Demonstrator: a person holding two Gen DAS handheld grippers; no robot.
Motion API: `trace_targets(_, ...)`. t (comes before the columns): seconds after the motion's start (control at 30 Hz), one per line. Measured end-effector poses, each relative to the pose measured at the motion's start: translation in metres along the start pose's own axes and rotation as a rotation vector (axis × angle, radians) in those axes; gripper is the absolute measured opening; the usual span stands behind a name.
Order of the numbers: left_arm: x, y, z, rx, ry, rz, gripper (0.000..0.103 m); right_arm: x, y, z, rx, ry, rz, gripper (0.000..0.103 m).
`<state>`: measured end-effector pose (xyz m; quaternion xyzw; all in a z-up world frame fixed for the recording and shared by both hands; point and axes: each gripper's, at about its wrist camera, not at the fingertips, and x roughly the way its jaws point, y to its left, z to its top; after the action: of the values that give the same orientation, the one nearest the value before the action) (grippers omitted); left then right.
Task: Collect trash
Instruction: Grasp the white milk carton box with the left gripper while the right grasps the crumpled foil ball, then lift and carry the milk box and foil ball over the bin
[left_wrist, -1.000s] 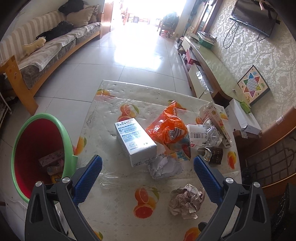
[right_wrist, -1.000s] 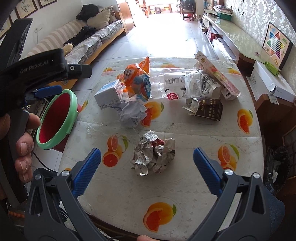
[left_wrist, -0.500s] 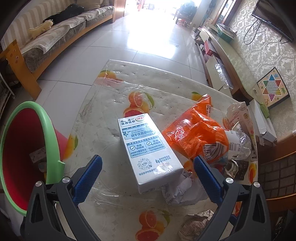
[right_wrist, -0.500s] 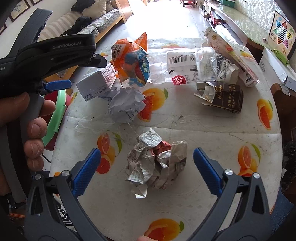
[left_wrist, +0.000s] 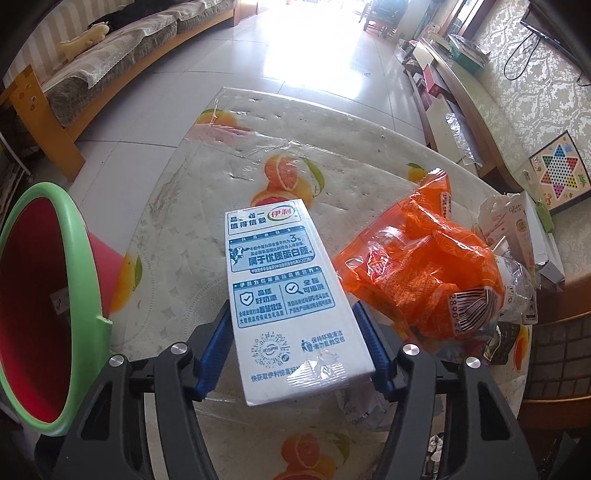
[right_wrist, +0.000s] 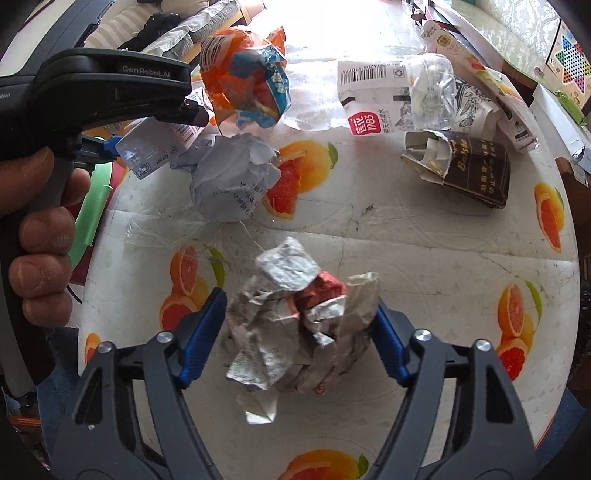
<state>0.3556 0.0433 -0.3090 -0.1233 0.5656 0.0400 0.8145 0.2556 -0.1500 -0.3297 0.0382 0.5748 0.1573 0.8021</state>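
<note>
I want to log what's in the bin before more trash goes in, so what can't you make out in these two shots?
- Bin contents: left wrist view, only a scrap shows; the frame edge and rim cut off the rest.
- Bin in the right wrist view: a sliver of rim; the left gripper and hand cover it.
- Carton near end: passes behind the left gripper's pads.
- Paper wad underside: hidden by the wad itself between the right gripper pads.

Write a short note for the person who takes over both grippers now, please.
Left gripper: jaws just closed on the milk carton, pads at its sides.
Right gripper: jaws just closed around the paper wad.
Bin: beside the table, left of the carton.
Done: nothing binned from these two grips yet.
Left: drop both, then the orange bag, grey paper ball, dark box and the wrappers.
</note>
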Motion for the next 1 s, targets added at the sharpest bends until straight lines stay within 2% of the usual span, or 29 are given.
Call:
trace_targets(0.13, -0.007, 0.003, -0.003, 0.017, -0.017, -0.004, 0.049, -0.004, 0.001, -0.003, -0.011, -0.013, 0.007, 0.053)
trace_targets(0.47, -0.048, 0.016, -0.01, 0.025, -0.087, -0.031, 0.049, -0.047, -0.003, -0.002, -0.018, -0.097, 0.021, 0.05)
trace_targets(0.73, -0.095, 0.028, -0.025, 0.022, -0.159, -0.071, 0.049, -0.087, 0.0, -0.004, -0.036, -0.171, -0.014, 0.05)
trace_targets(1.0, -0.146, 0.044, -0.046, 0.049, -0.255, -0.06, 0.049, -0.134, 0.009, -0.001, -0.034, -0.269, -0.051, 0.05)
